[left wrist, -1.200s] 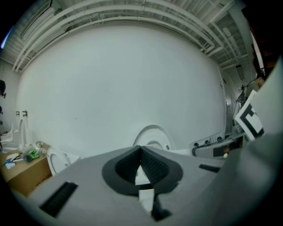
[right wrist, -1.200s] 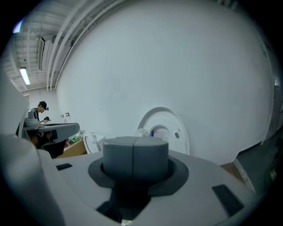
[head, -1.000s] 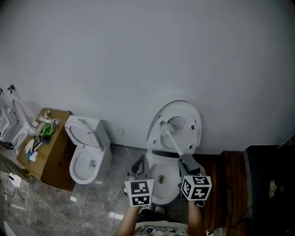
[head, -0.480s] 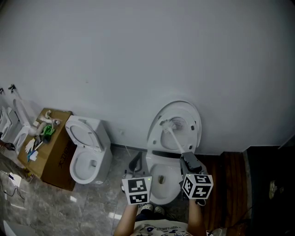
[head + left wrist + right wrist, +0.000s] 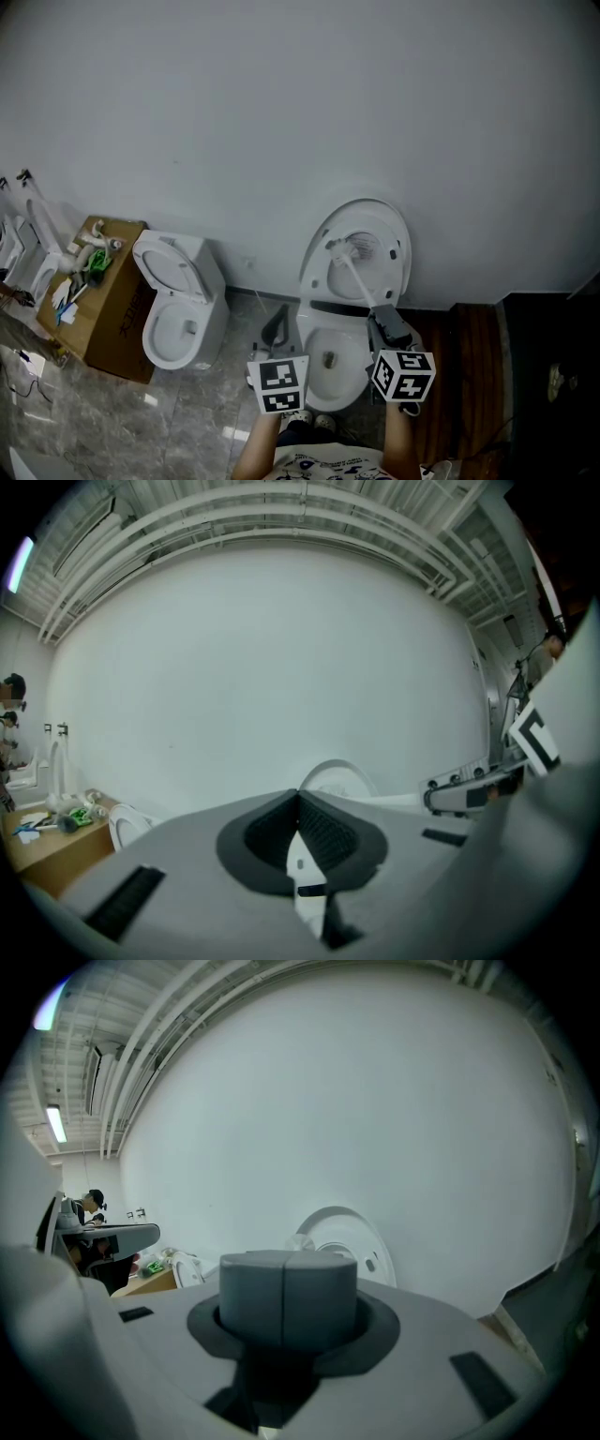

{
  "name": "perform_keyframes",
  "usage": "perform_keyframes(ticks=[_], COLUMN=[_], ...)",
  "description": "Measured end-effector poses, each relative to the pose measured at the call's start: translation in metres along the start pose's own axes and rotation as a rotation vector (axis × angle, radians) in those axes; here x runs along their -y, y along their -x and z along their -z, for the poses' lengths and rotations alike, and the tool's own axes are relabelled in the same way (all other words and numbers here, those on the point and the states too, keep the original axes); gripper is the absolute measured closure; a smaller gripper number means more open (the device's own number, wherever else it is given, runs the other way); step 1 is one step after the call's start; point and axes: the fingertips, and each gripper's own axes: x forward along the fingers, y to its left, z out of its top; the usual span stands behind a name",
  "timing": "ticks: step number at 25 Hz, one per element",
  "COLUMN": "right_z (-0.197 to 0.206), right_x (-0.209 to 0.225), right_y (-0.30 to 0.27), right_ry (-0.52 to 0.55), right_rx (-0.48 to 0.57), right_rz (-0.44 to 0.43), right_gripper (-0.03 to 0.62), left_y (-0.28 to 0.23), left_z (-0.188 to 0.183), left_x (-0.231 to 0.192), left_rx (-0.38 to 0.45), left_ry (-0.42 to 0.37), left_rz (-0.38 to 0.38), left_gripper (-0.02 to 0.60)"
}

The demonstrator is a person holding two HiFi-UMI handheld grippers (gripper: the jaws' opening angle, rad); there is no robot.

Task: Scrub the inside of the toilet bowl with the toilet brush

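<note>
Barely anything has changed over the last second: the toilet brush [image 5: 356, 275] is still up out of the toilet bowl [image 5: 349, 349], its bristled head resting against the inner face of the raised lid [image 5: 380, 225], near the lid's middle, just as it did a second ago. Its pale handle slants down to the right gripper [image 5: 382, 317], which stays clamped on the lower end above the bowl's right rim; in the right gripper view the two jaws are pressed flush together. The left gripper [image 5: 275, 330] has drifted a touch to the left and now hangs over the floor [image 5: 122, 422] just off the bowl's left rim, holding nothing, its jaw tips meeting in the left gripper view. The bowl itself is open and untouched by the brush. A second toilet [image 5: 178, 309] stands at the wall [image 5: 281, 112] to the left, with a cardboard box [image 5: 103, 300] beside it.
</note>
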Motion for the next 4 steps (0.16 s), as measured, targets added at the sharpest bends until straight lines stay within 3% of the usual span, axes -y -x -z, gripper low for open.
perform_keyframes(ticks=[4], right_z=[-0.0001], right_x=[0.0009], right_y=[-0.0054], right_ry=[0.000], right_rx=[-0.005], right_rz=[-0.005], right_gripper=[0.430], left_y=[-0.0039], left_z=[-0.0008], left_x=[-0.0007], left_rx=[0.003], left_ry=[-0.002], left_rz=[0.000], left_gripper=[0.580])
